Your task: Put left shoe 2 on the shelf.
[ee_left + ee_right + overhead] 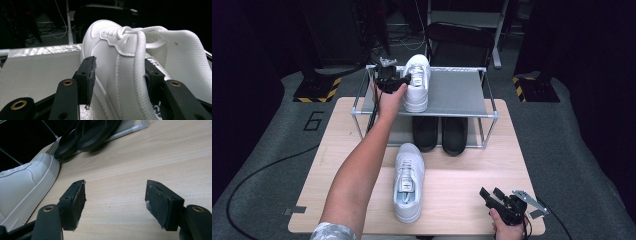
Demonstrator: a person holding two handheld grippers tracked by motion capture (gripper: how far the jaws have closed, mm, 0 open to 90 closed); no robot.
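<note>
1. The left gripper point(398, 82) is held at the rack's top shelf point(462, 95); its jaws are spread around the side wall of the shelved white sneaker point(417, 82), with the pads seen clear of it, so the shoe is judged released.
2. The shelved sneaker is set toe away from the person, long axis front to back.
3. The second white sneaker point(408, 182) is left on the wooden table point(462, 180), same axis, up and to the left of the right gripper point(494, 196), which is nearer.
4. The right gripper's jaws are spread, nothing between.
5. Black slippers point(440, 134) are stored on the lower shelf; grey floor and dark room surround.
</note>
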